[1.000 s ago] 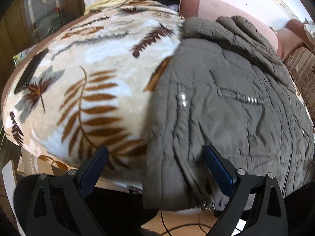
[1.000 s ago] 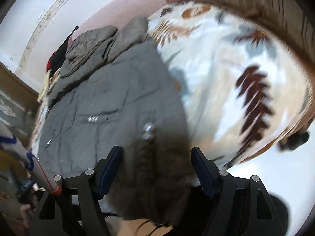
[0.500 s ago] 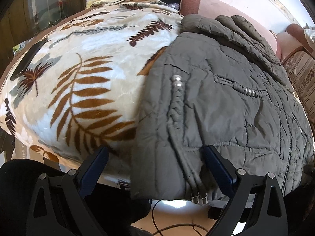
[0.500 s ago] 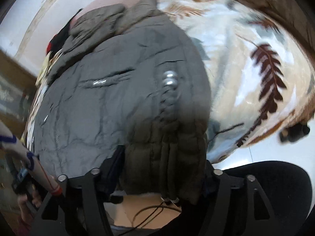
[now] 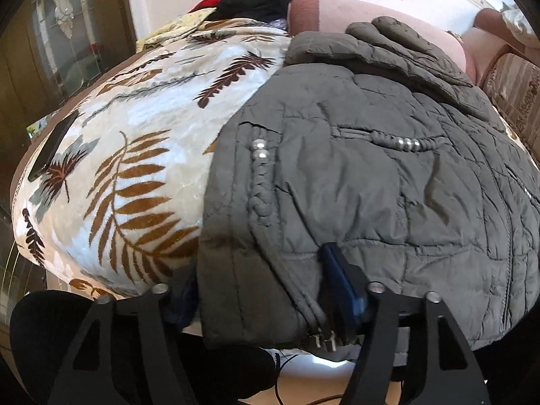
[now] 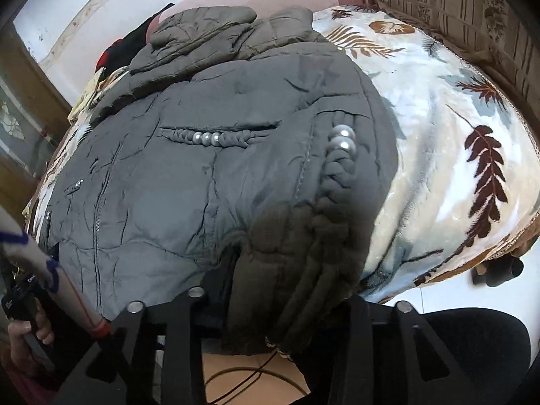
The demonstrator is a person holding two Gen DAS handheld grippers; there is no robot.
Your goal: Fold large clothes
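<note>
Left wrist view: my left gripper (image 5: 261,290) has its jaws closed onto the near hem of the jacket (image 5: 371,185), the blue pad of one finger pressed into the quilting and the other finger hidden under the fabric edge. Right wrist view: my right gripper (image 6: 290,290) likewise has its jaws buried in the hem at the other corner, with padded cloth bunched between them; I judge both to be pinching the garment, though the pads themselves are largely covered.

The jacket, one in number, is a grey-green quilted coat lying flat on the leaf-patterned blanket (image 5: 135,155) that covers the bed, its hem hanging just over the near edge and its hood (image 5: 388,44) folded at the far end. I expect it to handle as soft, bulky and springy: light for its volume, somewhat slick on its shell, and inclined to puff open after a fold. The hem corners, where I hold it, are the sensible purchase; the thick seam gives the jaws something to bite.

Two braided trims with pearl beads (image 6: 341,141) run across its face; one (image 6: 206,138) marks a pocket. Beyond lie a pink headboard (image 5: 337,10) and one heap of dark clothes (image 5: 256,0)
</note>
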